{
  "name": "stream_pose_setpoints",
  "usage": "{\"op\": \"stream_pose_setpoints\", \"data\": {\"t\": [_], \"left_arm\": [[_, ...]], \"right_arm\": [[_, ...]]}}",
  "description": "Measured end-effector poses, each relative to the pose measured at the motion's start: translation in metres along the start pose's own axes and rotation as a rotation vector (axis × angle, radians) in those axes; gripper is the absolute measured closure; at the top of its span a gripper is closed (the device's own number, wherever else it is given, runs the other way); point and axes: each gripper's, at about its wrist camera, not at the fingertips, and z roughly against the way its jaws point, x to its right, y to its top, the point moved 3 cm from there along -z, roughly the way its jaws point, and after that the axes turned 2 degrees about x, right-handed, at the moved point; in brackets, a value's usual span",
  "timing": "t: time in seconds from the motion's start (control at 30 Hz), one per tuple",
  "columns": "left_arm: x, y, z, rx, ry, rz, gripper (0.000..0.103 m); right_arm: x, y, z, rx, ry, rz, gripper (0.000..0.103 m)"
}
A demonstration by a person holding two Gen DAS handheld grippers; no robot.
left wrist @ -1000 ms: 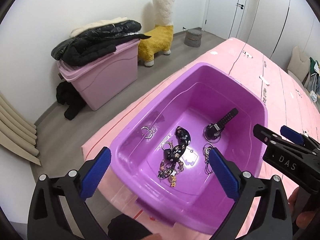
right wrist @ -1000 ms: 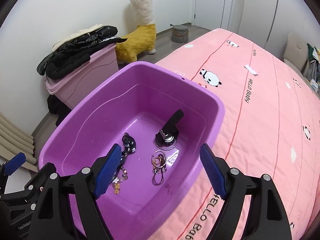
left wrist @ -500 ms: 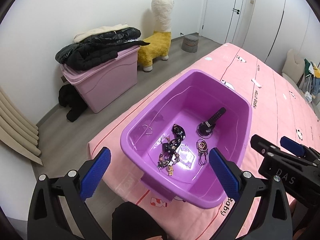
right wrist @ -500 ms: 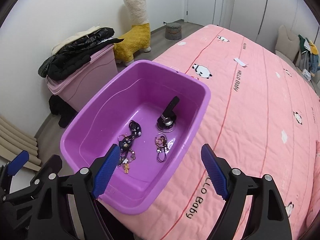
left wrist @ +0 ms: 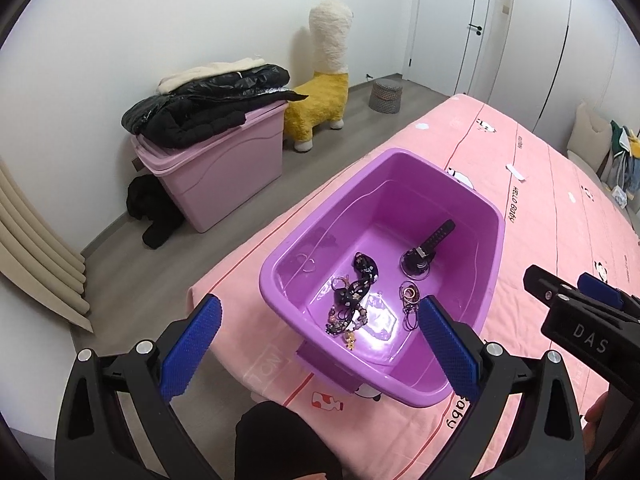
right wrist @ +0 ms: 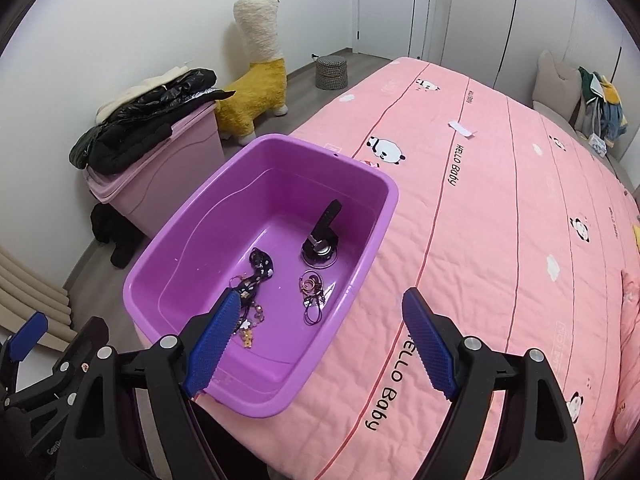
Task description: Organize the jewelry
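A purple plastic tub (left wrist: pixel 494 216) (right wrist: pixel 384 208) sits on the pink bedspread near the bed's corner. Inside lie a black watch (left wrist: pixel 428 246) (right wrist: pixel 322 236), a black patterned band with beaded charms (left wrist: pixel 356 292) (right wrist: pixel 256 276), and small rings with a thin cord (left wrist: pixel 410 300) (right wrist: pixel 312 294). My left gripper (left wrist: pixel 318 344) is open and empty, held back above the tub's near end. My right gripper (right wrist: pixel 320 340) is open and empty, above the tub's near right rim. The right gripper also shows in the left wrist view (left wrist: pixel 580 316).
The pink bedspread (right wrist: pixel 500 220) stretches far right, with pillows and clothes (right wrist: pixel 592 100) at the far end. On the floor left stand a pink storage bin with black jackets (left wrist: pixel 212 152), a yellow alpaca stool (left wrist: pixel 324 92) and a small basket (left wrist: pixel 386 96).
Both grippers have drawn back and up from the tub, which now looks smaller and farther away. Both stay open and empty. The jewelry in the tub has not moved.
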Motion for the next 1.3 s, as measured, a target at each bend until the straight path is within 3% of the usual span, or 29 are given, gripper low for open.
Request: {"op": "stream_pose_setpoints", "data": {"t": [1.3], "left_arm": [[0.0028, -0.0043, 0.0055, 0.002, 0.004, -0.003, 0.006]], "right_arm": [[-0.0009, -0.0055, 0.0075, 0.008, -0.007, 0.001, 0.024]]}}
